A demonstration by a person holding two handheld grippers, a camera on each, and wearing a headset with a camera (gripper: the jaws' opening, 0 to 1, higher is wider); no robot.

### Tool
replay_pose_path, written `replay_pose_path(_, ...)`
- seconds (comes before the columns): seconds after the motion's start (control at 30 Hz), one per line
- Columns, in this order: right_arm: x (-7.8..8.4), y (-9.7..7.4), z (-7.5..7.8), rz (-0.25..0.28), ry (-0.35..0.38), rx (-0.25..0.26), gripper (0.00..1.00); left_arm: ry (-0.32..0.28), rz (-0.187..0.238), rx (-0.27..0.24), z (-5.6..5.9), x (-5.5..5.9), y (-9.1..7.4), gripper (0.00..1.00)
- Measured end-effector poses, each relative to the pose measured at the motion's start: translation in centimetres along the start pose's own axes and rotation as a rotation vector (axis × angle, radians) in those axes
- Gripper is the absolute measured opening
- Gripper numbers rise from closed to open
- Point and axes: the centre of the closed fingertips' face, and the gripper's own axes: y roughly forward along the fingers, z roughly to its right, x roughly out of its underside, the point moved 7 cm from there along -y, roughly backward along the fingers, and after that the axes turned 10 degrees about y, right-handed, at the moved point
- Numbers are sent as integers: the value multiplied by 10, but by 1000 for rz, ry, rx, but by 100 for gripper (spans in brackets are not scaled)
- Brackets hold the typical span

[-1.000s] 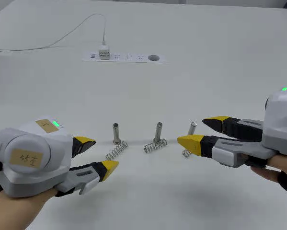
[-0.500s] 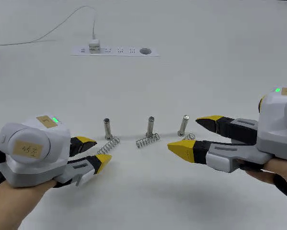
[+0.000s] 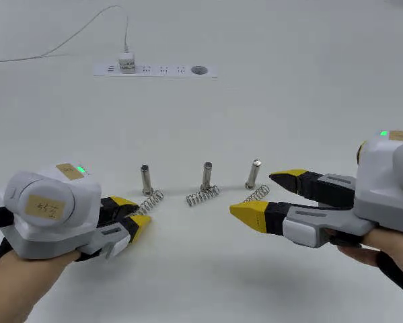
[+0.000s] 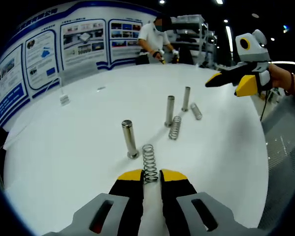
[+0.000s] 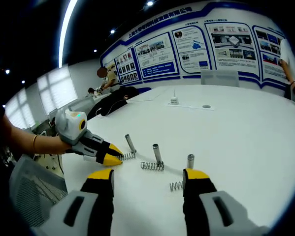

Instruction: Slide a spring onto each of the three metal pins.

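Note:
Three upright metal pins (image 3: 146, 180) (image 3: 206, 176) (image 3: 253, 173) stand in a row on the white table, each with a loose spring lying at its foot. My left gripper (image 3: 135, 212) sits low at the left spring (image 3: 151, 200). In the left gripper view the near end of that spring (image 4: 148, 164) lies pinched between the nearly closed yellow tips (image 4: 153, 175), just short of the nearest pin (image 4: 129, 139). My right gripper (image 3: 263, 194) hovers open beside the right spring (image 3: 258, 193). Its own view shows that spring (image 5: 176, 186) near the right tip, below the pins (image 5: 157, 153).
A white power strip (image 3: 154, 70) with a plug and cable lies at the far side of the table (image 3: 309, 101). A person (image 4: 154, 37) stands beyond the table's far end in the left gripper view. The table's edge (image 4: 265, 147) drops off at the right there.
My left gripper's jaws have narrowed from wide open onto the end of the left spring. The right gripper has dropped slightly and stays open. The head camera has shifted.

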Motion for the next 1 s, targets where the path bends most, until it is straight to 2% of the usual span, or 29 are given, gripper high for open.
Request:
replay_pose_path(0.37,-1,1,-3,5,20,1,57,2,5,15,0,1,-2,10)
replay_pose_path(0.4,-1,1,-4,7,22,1,57,-31,11,17,1,1,-3,10)
replay_pose_path(0.47,-1,1,-5,11,28,-1,57,-117,67,33,4,-3,-5,9)
replay_pose_path(0.5,-1,1,-6,13,33,-3,57,-136,80,32,3,-5,-6,9)
replay_pose_path(0.6,-4,2,-9,34,60,-20,56,-149,100,35,2,-9,-11,9)
replay_pose_path(0.73,-10,3,-14,69,101,-49,55,-191,168,54,7,-22,-19,9)
replay_pose_path(0.93,-18,9,-21,95,143,-86,52,-217,246,63,14,-37,-31,10)
replay_pose_path(1.0,-22,10,-24,110,158,-100,51,-205,279,56,15,-43,-35,10)
